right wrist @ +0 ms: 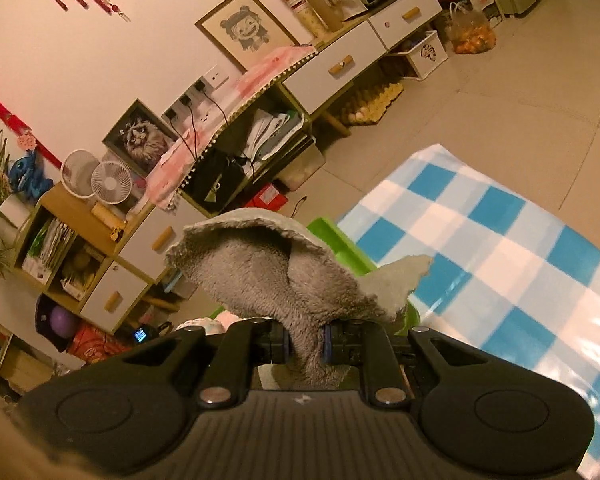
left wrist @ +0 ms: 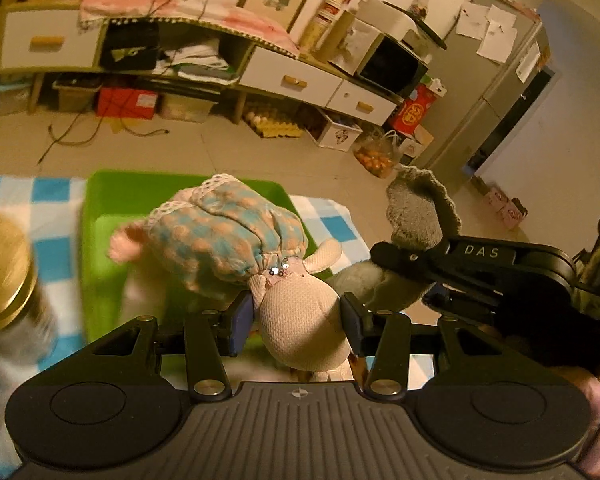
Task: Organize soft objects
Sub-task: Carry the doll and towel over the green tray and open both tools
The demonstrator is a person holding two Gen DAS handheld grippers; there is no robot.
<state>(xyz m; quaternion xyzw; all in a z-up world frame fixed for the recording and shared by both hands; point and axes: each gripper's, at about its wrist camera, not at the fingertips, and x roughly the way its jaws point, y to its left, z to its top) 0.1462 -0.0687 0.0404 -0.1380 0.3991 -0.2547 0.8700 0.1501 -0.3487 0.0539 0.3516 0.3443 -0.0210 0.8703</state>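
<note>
My left gripper (left wrist: 298, 320) is shut on a cream rag doll (left wrist: 300, 320) in a blue-and-peach dotted dress (left wrist: 228, 232), held above a green bin (left wrist: 104, 208). My right gripper (right wrist: 306, 346) is shut on a grey fleece cloth (right wrist: 268, 264) that stands up between its pads. In the left wrist view the right gripper (left wrist: 396, 264) shows at the right, with the grey cloth (left wrist: 416, 212) in it, level with the doll. The green bin's rim (right wrist: 332, 236) shows behind the cloth in the right wrist view.
A blue-and-white checked tablecloth (right wrist: 500, 248) covers the table. A gold-lidded glass jar (left wrist: 4, 272) stands at the left, close to the bin. Beyond the table are tiled floor and a low cabinet (left wrist: 292, 80) with drawers and boxes.
</note>
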